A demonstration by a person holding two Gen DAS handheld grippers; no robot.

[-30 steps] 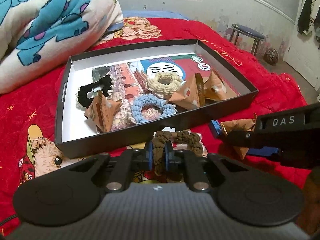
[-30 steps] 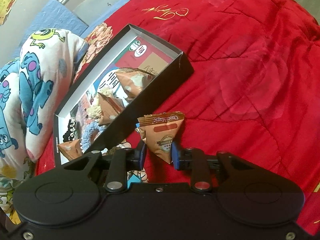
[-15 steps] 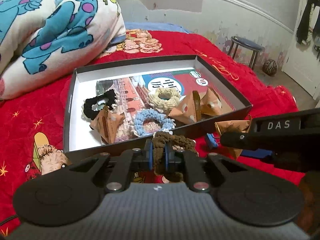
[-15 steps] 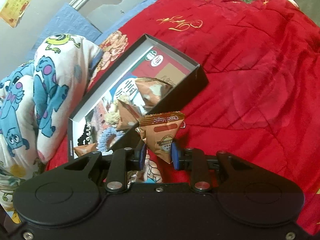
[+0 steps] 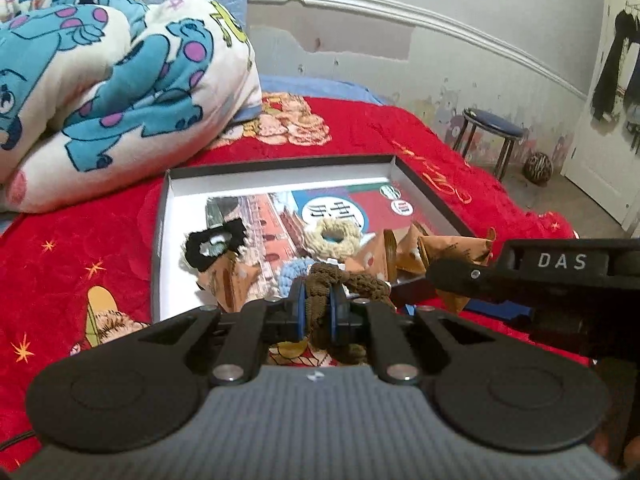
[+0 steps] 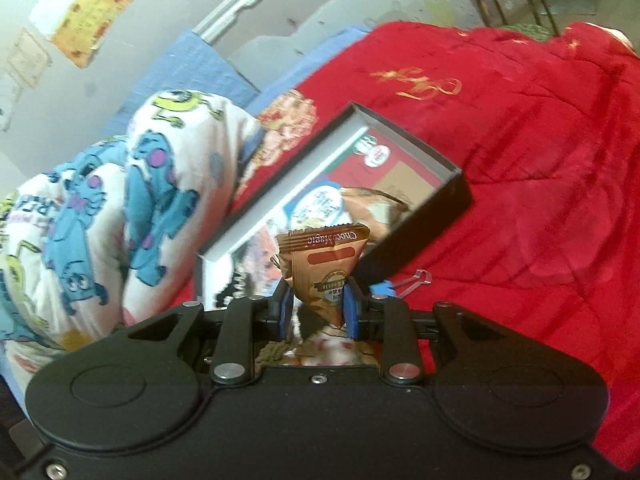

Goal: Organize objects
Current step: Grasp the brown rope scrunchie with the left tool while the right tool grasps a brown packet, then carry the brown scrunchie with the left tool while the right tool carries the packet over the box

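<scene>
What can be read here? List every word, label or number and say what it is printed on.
"DAS": white letters on the right gripper, seen side-on in the left view.
"Choco Magic": upside down on the brown snack packet that the right gripper holds.
Round seal on that packet: too small to read.
Large characters on the picture lining the box: not legible.
Gold script on the red blanket: unreadable.
Wall posters: blurred.

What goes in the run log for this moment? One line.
left gripper: shut on brown scrunchie | right gripper: shut on snack packet | black box: ahead, open
</scene>
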